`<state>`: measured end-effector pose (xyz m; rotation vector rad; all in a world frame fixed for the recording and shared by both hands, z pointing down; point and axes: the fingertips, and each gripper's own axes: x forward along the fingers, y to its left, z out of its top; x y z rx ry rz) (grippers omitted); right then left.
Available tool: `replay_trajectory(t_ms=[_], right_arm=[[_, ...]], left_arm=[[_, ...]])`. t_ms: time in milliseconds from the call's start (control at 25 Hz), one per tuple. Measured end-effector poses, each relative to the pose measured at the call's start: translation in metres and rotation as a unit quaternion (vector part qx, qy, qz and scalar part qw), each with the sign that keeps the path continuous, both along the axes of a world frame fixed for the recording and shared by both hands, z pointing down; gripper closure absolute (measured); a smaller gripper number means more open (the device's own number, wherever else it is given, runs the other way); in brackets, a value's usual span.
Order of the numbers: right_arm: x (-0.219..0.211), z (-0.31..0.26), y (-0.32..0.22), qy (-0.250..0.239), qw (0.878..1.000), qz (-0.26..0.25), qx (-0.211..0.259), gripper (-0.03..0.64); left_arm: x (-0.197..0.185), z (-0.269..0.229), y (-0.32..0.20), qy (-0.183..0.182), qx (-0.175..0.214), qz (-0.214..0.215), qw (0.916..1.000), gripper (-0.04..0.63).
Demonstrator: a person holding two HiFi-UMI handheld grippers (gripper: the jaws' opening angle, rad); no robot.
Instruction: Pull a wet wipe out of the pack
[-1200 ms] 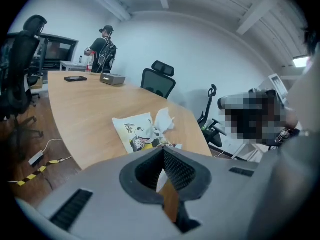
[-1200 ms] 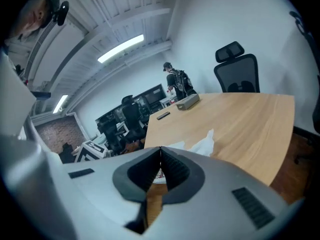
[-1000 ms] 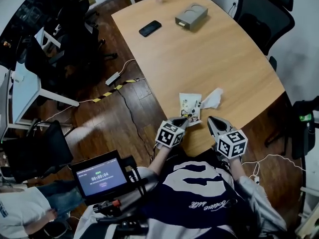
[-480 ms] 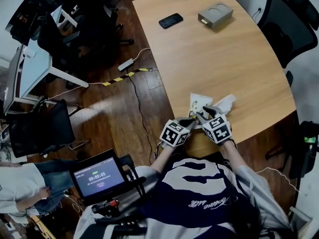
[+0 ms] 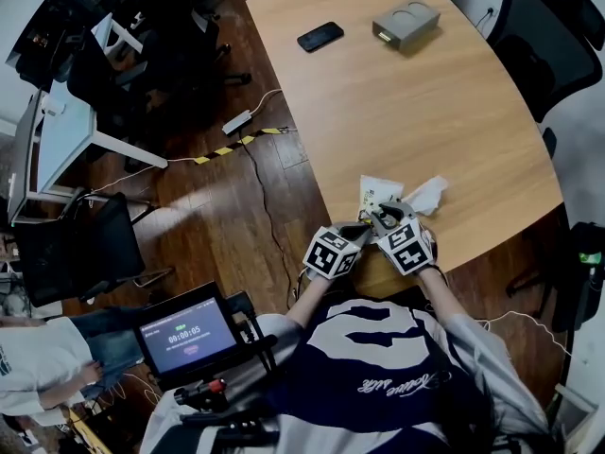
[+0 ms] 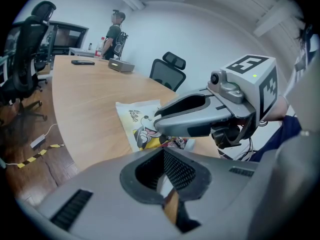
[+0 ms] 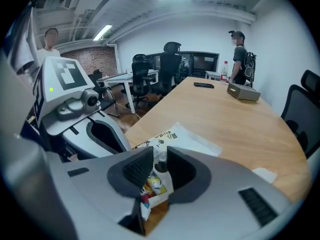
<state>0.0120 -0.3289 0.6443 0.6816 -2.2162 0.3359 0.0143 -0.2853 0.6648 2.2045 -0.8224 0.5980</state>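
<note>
between closing right claw (image 7: 159,168) jaws, pack (image 7: 184,137)

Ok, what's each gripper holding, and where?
Both hold the wet wipe pack: the left gripper pinches its near edge; the right gripper, jaws just closing, clamps its bunched near end.

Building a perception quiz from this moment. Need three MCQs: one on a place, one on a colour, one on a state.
1. The phone lies:
A) at the near edge of the table
B) at the far end of the table, near the grey box
C) on the floor

2. The loose wipe beside the wet wipe pack is:
A) white
B) blue
C) yellow

3. Between the jaws of the right gripper is:
A) nothing
B) the phone
C) the wet wipe pack

Key: B, the head view shows it far off by the box. A, it shows plainly white. C, printed film fills the jaws, which have just been closing.
</note>
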Motion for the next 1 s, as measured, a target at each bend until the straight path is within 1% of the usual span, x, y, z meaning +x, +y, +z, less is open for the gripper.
replay_trajectory(t_ms=[120,280,360,440,520,640,680,840,880,960,1000], right_arm=[[0.001,0.003,0.003,0.014,1.0,-0.006,0.007,0.559],[0.0,0.004,0.002,0.022,1.0,-0.001,0.003,0.591],[0.0,0.001,0.0,0.008,1.0,0.01,-0.005,0.598],[0.002,-0.004,0.003,-0.032,0.998,0.043,-0.033,0.6],[0.005,-0.011,0.005,-0.09,0.989,0.088,-0.074,0.601],[0.006,-0.028,0.004,-0.166,0.969,0.139,-0.117,0.603],[0.007,-0.033,0.004,-0.181,0.964,0.149,-0.124,0.604],[0.008,-0.046,0.011,-0.224,0.95,0.17,-0.134,0.604],[0.008,-0.052,0.012,-0.247,0.943,0.177,-0.138,0.604],[0.007,-0.071,0.01,-0.299,0.924,0.19,-0.146,0.604],[0.007,-0.079,0.009,-0.312,0.919,0.193,-0.142,0.604]], left_arm=[[0.002,0.0,0.001,-0.002,0.001,0.005,1.0,0.592],[0.004,0.0,-0.001,-0.004,0.001,0.011,0.9999,0.592],[0.004,0.001,-0.003,-0.004,0.001,0.012,0.9999,0.592],[0.005,0.003,-0.002,-0.005,-0.001,0.012,0.9999,0.592],[0.005,0.004,-0.002,-0.004,-0.005,0.01,0.9999,0.592],[0.001,0.001,-0.004,-0.002,-0.01,0.006,0.9999,0.593],[0.0,0.0,-0.005,-0.002,-0.01,0.007,0.9999,0.592],[-0.001,0.0,-0.005,-0.006,-0.005,0.014,0.9999,0.592],[0.0,0.001,-0.006,-0.007,-0.004,0.012,0.9999,0.592],[0.0,0.002,-0.008,-0.01,-0.005,0.009,0.9999,0.592],[0.0,0.002,-0.009,-0.011,-0.006,0.009,0.9999,0.592]])
